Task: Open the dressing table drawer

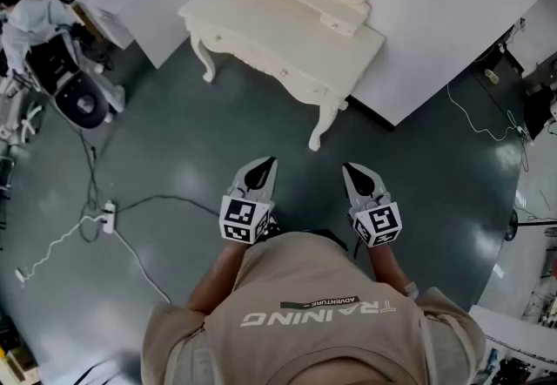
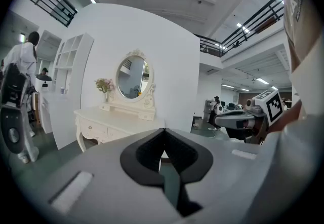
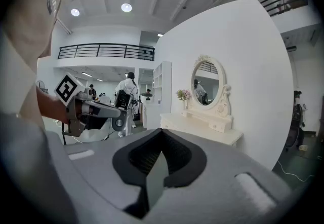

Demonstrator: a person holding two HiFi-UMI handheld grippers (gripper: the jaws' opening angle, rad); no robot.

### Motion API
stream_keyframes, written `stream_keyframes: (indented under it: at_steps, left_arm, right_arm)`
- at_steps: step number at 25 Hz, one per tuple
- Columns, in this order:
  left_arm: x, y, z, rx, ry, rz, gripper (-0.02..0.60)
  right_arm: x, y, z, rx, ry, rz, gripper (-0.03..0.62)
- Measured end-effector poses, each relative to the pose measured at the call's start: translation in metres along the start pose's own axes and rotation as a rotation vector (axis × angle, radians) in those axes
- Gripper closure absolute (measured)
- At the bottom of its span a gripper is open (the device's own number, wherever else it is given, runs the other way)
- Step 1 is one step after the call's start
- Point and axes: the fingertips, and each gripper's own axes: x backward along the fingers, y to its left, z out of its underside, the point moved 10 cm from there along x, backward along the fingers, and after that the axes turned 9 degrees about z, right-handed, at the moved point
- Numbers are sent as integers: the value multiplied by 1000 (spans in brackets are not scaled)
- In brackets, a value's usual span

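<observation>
Left tool [image 1: 264,164] and right tool [image 1: 354,169] both pinched shut, nothing in either. They're held side by side in front of the torso, which looks like a carry pose, not a reach. Dressing table [image 1: 287,30] sits well ahead of both tips, drawer [image 1: 261,57] closed in its front face — approach probably comes first.

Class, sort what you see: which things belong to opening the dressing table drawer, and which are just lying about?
For the job: dressing table, drawer, left tongs, right tongs, both shut and empty.

Just lying about: mirror, flowers, power strip, white cable.
</observation>
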Motion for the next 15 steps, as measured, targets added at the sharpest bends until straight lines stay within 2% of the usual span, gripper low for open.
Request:
stream_keyframes:
  at_steps: [10, 15]
  left_arm:
    - [24, 58, -3, 8, -11, -52, 563]
    - [28, 74, -6, 21, -23, -47, 563]
  right_arm:
    - [-46, 31, -7, -20, -26, -15, 592]
    - [-59, 38, -13, -29, -37, 19, 592]
